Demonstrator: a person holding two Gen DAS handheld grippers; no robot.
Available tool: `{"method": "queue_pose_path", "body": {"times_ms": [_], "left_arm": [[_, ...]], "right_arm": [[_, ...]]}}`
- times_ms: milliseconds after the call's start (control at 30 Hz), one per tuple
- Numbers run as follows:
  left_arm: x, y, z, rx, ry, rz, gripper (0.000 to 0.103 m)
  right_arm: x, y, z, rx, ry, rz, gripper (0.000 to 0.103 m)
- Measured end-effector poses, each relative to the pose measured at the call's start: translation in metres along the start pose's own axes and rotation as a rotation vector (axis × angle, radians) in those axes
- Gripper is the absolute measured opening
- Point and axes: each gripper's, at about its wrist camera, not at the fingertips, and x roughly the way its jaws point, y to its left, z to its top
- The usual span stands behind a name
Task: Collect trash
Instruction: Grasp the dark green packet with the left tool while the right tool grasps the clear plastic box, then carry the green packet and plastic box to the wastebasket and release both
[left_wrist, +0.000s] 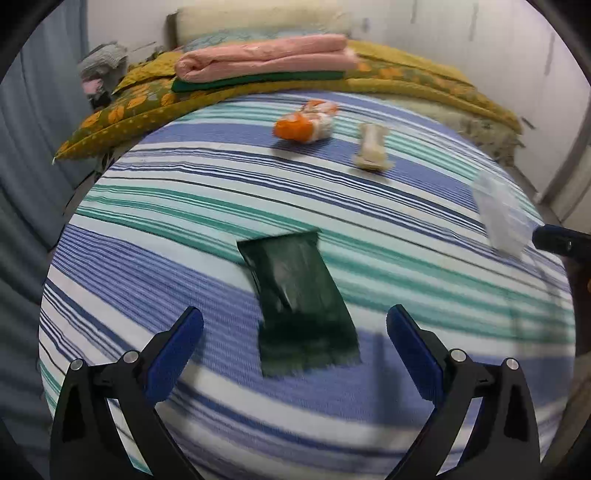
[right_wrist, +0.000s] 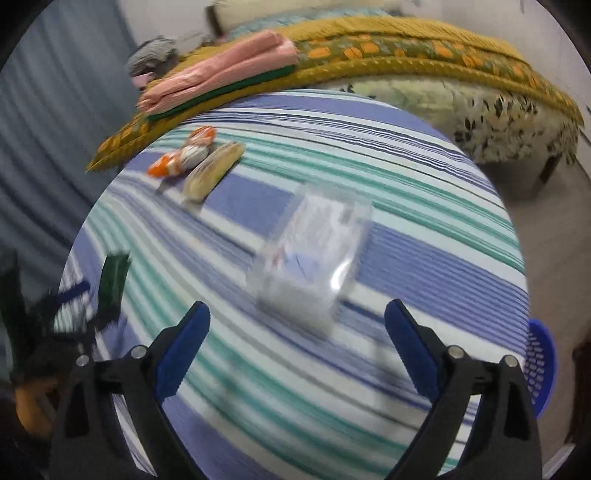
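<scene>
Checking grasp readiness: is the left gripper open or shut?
Open. The left gripper has its blue fingers spread wide, the dark green packet lying flat between them, ungrasped.

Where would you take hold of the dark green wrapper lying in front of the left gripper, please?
Probably across its long sides. The dark green wrapper lies flat on the striped sheet, long axis running away from the open left gripper, roughly between its fingers. Come down from above and pinch near the middle; being thin and flat, it offers no raised edge.
</scene>
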Motion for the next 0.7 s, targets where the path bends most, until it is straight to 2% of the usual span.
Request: {"method": "queue_pose_path", "body": {"times_ms": [67,167,233,267,367,400,567,700], "left_arm": [[0.007,0.003,0.004,-0.019,0.02,0.023,0.098],[0.007,0.007,0.003,-0.032,0.021,0.021,0.091],[0.005,0.007,0.004,-0.025,0.013,0.028,0.081],[0.005,0.007,0.005,-0.019,0.009,0.024,0.072],[0.003,0.003,0.008,0.002,-0.005,0.006,0.043],[0.002,0.002,0.008,0.006,-0.007,-0.002,0.039],[-0.009,-0.013,0.005,-0.001,-0.045,-0.075,0.035],[-0.025,-0.045,0.006,0.013,-0.073,-0.16,0.035]], "right_arm": [[0.016,0.004,0.012,0.026,0.034,-0.041,0.093],[0.028,0.004,0.02,0.003,0.059,-0.116,0.092],[0.03,0.0,0.022,-0.01,0.068,-0.131,0.074],[0.029,-0.003,0.022,-0.009,0.07,-0.124,0.068],[0.016,-0.01,0.017,-0.03,0.049,-0.109,0.067],[0.013,-0.012,0.015,-0.036,0.043,-0.098,0.066],[-0.016,-0.025,-0.002,-0.081,0.014,-0.026,0.065],[-0.043,-0.049,-0.018,-0.068,-0.01,0.029,0.064]]}}
